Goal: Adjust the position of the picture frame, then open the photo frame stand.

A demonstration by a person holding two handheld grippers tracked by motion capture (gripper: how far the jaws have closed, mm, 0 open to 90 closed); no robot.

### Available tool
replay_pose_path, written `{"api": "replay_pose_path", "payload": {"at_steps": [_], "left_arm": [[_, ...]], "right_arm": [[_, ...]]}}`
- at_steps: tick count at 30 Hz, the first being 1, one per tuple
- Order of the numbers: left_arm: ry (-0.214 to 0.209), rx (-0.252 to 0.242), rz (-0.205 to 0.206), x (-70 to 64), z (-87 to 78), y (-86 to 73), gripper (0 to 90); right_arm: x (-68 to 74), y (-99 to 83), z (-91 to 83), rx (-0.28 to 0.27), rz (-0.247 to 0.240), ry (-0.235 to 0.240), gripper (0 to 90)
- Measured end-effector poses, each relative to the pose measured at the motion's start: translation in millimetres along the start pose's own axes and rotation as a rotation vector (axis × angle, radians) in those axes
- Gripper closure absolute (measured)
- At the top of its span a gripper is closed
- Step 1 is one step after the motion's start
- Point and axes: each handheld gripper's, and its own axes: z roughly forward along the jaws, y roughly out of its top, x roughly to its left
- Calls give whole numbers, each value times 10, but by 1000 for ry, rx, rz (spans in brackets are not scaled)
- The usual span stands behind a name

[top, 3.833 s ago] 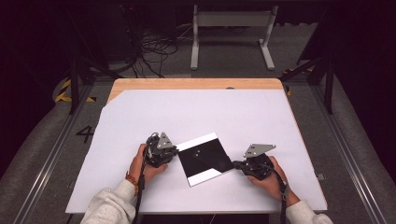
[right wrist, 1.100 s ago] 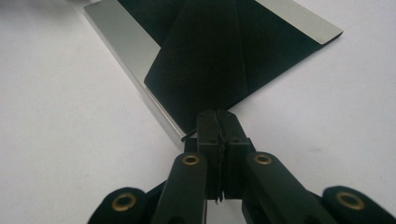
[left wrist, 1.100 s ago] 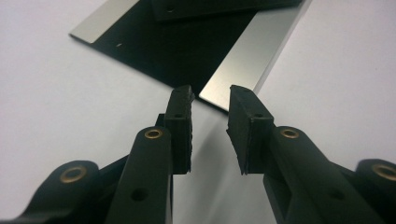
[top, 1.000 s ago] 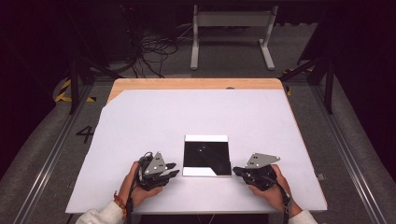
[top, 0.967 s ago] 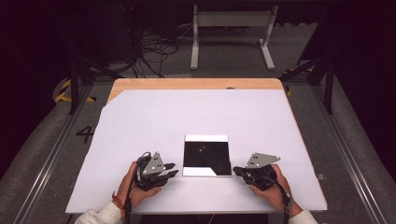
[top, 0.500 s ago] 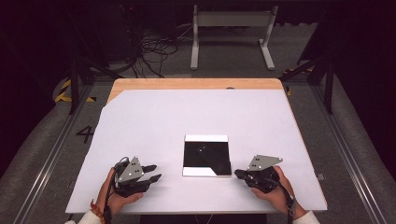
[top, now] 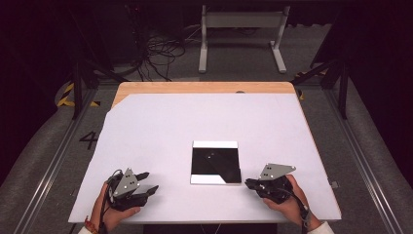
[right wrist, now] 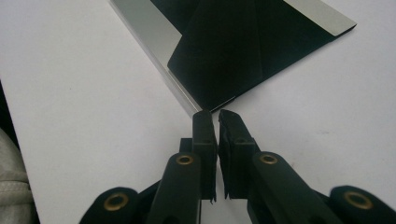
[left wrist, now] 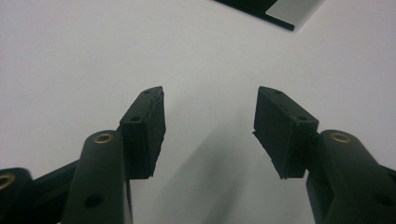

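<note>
Near the tabletop's front edge, released left tongs (top: 146, 182) and clenched, empty right tongs (top: 249, 183) flank the folded black sheet (top: 215, 163), probably letting it lie flat

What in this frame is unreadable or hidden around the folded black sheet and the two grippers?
- Folded black sheet: left gripper view's top edge cuts off all but a corner.
- Same sheet in the right gripper view: its far part runs past the top edge, so the fold layers cannot be counted.
- Right gripper: jaws nearly together at the sheet's corner; contact cannot be told.
- Left gripper: high view too small to show its pads; the left hand is cut by the bottom edge.
</note>
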Motion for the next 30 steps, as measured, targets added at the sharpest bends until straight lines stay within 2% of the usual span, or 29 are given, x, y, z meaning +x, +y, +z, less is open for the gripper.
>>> {"api": "replay_pose_path", "payload": {"at_steps": [6, 10, 18, 21, 25, 30], "left_arm": [[-3, 3, -6, -24, 17, 1, 422], [-4, 11, 7, -53, 37, 14, 402], [-2, 17, 4, -45, 57, 12, 385], [-20, 9, -11, -50, 74, 27, 381], [-30, 3, -7, -56, 106, 61, 375], [-41, 18, 0, -68, 163, 76, 366]], "right_arm": [[-4, -5, 20, 17, -4, 6, 836], [-12, -3, 18, 23, -1, 8, 826], [1, 0, 37, 51, -5, 26, 804], [4, 6, 48, 71, -4, 34, 796], [-10, 4, 63, 87, 4, 38, 793], [-5, 7, 49, 97, 3, 40, 769]]}}
